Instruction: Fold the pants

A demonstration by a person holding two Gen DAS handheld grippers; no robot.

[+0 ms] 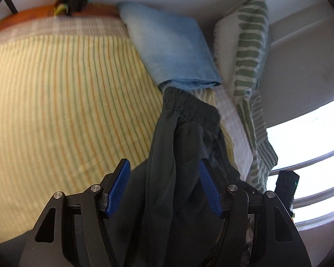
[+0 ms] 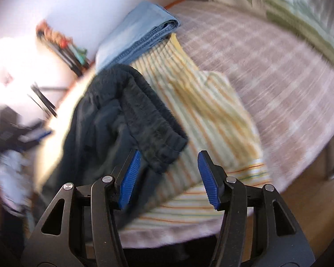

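Pants [image 1: 184,155], dark with an elastic waistband, are draped over the striped sheet [image 1: 62,102], just below folded jeans [image 1: 171,51]; left gripper [image 1: 164,187] and right gripper [image 2: 169,178] are spread wide, nothing clamped

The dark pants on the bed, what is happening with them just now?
A person works with a gripper in each hand on the dark pants, which lie bunched on the striped sheet. Both the left gripper and the right gripper stand open; neither is clamping the cloth, though fabric lies between the left one's fingers. Folded blue jeans lie just beyond the elastic waistband.
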